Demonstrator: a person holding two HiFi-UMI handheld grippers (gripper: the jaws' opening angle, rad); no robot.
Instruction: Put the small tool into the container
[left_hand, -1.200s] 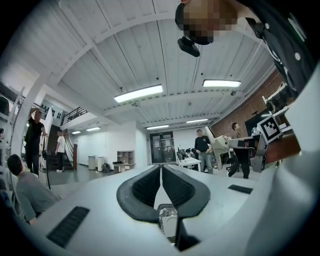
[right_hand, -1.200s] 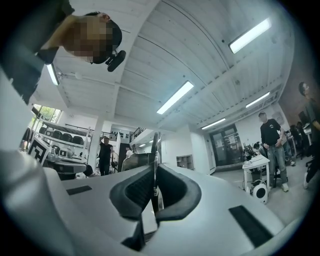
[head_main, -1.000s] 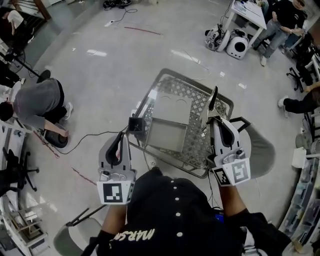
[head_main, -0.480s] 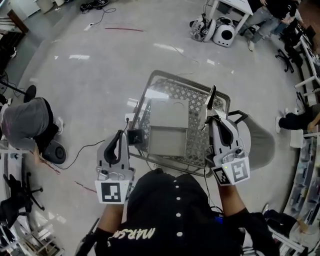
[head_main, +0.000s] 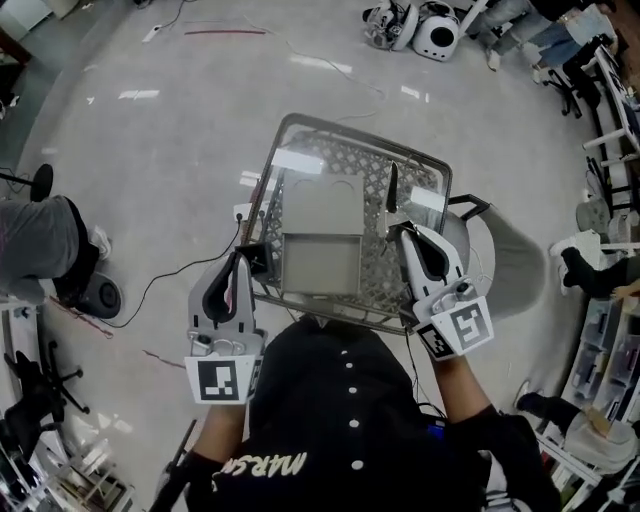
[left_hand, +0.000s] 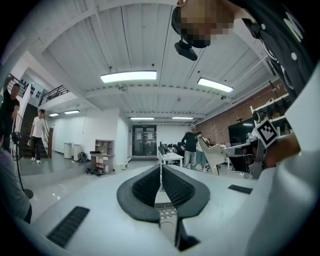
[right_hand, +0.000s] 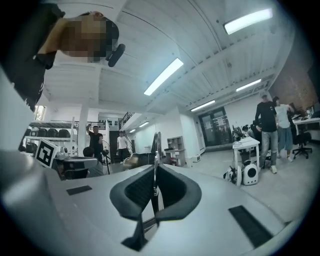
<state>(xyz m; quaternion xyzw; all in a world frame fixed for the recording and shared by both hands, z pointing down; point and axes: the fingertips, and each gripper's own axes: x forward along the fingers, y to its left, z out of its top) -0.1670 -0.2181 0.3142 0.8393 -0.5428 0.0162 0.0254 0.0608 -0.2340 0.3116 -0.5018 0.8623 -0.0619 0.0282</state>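
Note:
A wire shopping cart (head_main: 432, 165) stands right in front of me in the head view. Inside it lie an open grey tray (head_main: 322, 262) and, beyond that, a flat grey box (head_main: 318, 205). My right gripper (head_main: 398, 228) hovers over the cart's right side, shut on a thin dark flat tool (head_main: 392, 190) that sticks out past the jaws. In the right gripper view the tool (right_hand: 156, 147) stands upright between the closed jaws of that gripper (right_hand: 156, 172). My left gripper (head_main: 238, 265) sits at the cart's near left corner, shut (left_hand: 161, 175), with nothing seen in it.
A small black box (head_main: 252, 258) sits at the cart's left corner beside the left gripper. A grey chair (head_main: 515, 270) stands right of the cart. On the floor are a person bent over (head_main: 40, 235) at the left, a black cable (head_main: 170, 275), and white machines (head_main: 435, 35) at the far top.
The head view has swung, so the cart and floor slid left and up in frame. Both grippers keep about the same pose; the right one moved slightly left with the tool.

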